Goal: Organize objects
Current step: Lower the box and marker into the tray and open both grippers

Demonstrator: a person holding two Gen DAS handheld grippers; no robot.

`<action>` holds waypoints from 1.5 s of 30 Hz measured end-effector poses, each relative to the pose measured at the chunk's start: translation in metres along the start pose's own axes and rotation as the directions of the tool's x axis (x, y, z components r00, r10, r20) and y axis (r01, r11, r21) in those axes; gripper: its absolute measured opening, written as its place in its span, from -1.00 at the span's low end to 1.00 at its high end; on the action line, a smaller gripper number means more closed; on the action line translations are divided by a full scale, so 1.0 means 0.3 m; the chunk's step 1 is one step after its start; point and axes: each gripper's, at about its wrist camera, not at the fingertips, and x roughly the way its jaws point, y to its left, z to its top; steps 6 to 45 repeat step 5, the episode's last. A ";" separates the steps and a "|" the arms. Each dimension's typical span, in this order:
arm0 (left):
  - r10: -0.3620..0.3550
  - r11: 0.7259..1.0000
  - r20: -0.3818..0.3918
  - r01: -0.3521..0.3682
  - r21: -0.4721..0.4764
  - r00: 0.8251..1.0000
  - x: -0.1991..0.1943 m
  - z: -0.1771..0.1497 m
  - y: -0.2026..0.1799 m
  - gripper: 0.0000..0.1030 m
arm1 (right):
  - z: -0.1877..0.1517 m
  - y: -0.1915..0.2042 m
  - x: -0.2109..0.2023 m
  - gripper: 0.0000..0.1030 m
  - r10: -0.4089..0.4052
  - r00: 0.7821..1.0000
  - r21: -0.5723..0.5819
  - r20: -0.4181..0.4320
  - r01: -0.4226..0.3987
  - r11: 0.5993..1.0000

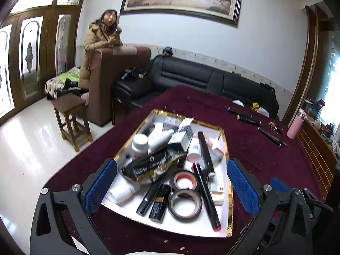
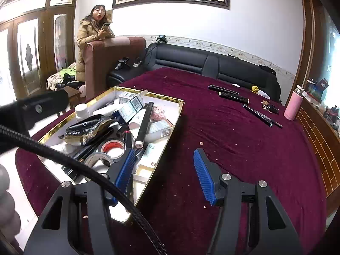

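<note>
On the maroon velvet tablecloth we see a shallow white tray with a gold foil rim, crammed with clutter: a crinkled black-and-gold pouch lies across the middle, a long black marker leans over boxes, a white bottle and a white-capped jar sit toward the far left, and two tape rolls (one with a red core, one grey) lie flat near the front edge. The cloth to the tray's right is broad and bare, apart from crumbs, until several dark pens and a pink flask near the far edge. Our left gripper hangs over the tray's near end, fingers spread wide, grasping nothing. Our right gripper is part-open and empty, straddling the tray's right rim.
</note>
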 end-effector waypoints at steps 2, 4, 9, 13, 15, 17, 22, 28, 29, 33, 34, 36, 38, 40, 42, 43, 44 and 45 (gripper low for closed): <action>0.034 0.999 0.000 -0.034 0.014 0.999 0.009 -0.009 0.001 0.97 | -0.003 0.006 0.006 0.11 -0.004 1.000 -0.008 -0.005 0.004 1.000; 0.059 0.998 0.002 -0.059 0.016 0.998 0.013 -0.016 0.002 0.97 | -0.005 0.012 0.011 0.11 -0.010 1.000 -0.016 -0.009 0.010 1.000; 0.069 0.997 0.006 -0.070 0.022 0.998 0.011 -0.020 0.006 0.97 | -0.007 0.014 0.016 0.11 -0.011 1.000 -0.018 -0.014 0.010 1.000; 0.069 0.997 0.006 -0.070 0.022 0.998 0.011 -0.020 0.006 0.97 | -0.007 0.014 0.016 0.11 -0.011 1.000 -0.018 -0.014 0.010 1.000; 0.069 0.997 0.006 -0.070 0.022 0.998 0.011 -0.020 0.006 0.97 | -0.007 0.014 0.016 0.11 -0.011 1.000 -0.018 -0.014 0.010 1.000; 0.069 0.997 0.006 -0.070 0.022 0.998 0.011 -0.020 0.006 0.97 | -0.007 0.014 0.016 0.11 -0.011 1.000 -0.018 -0.014 0.010 1.000; 0.069 0.997 0.006 -0.070 0.022 0.998 0.011 -0.020 0.006 0.97 | -0.007 0.014 0.016 0.11 -0.011 1.000 -0.018 -0.014 0.010 1.000; 0.069 0.997 0.006 -0.070 0.022 0.998 0.011 -0.020 0.006 0.97 | -0.007 0.014 0.016 0.11 -0.011 1.000 -0.018 -0.014 0.010 1.000; 0.069 0.997 0.006 -0.070 0.022 0.998 0.011 -0.020 0.006 0.97 | -0.007 0.014 0.016 0.11 -0.011 1.000 -0.018 -0.014 0.010 1.000; 0.069 0.997 0.006 -0.070 0.022 0.998 0.011 -0.020 0.006 0.97 | -0.007 0.014 0.016 0.11 -0.011 1.000 -0.018 -0.014 0.010 1.000; 0.069 0.997 0.006 -0.070 0.022 0.998 0.011 -0.020 0.006 0.97 | -0.007 0.014 0.016 0.11 -0.011 1.000 -0.018 -0.014 0.010 1.000; 0.069 0.997 0.006 -0.070 0.022 0.998 0.011 -0.020 0.006 0.97 | -0.007 0.014 0.016 0.11 -0.011 1.000 -0.018 -0.014 0.010 1.000; 0.069 0.997 0.006 -0.070 0.022 0.998 0.011 -0.020 0.006 0.97 | -0.007 0.014 0.016 0.11 -0.011 1.000 -0.018 -0.014 0.010 1.000; 0.069 0.997 0.006 -0.070 0.022 0.998 0.011 -0.020 0.006 0.97 | -0.007 0.014 0.016 0.11 -0.011 1.000 -0.018 -0.014 0.010 1.000; 0.069 0.997 0.006 -0.070 0.022 0.998 0.011 -0.020 0.006 0.97 | -0.007 0.014 0.016 0.11 -0.011 1.000 -0.018 -0.014 0.010 1.000; 0.069 0.997 0.006 -0.070 0.022 0.998 0.011 -0.020 0.006 0.97 | -0.007 0.014 0.016 0.11 -0.011 1.000 -0.018 -0.014 0.010 1.000; 0.069 0.997 0.006 -0.070 0.022 0.998 0.011 -0.020 0.006 0.97 | -0.007 0.014 0.016 0.11 -0.011 1.000 -0.018 -0.014 0.010 1.000; 0.069 0.997 0.006 -0.070 0.022 0.998 0.011 -0.020 0.006 0.97 | -0.007 0.014 0.016 0.11 -0.011 1.000 -0.018 -0.014 0.010 1.000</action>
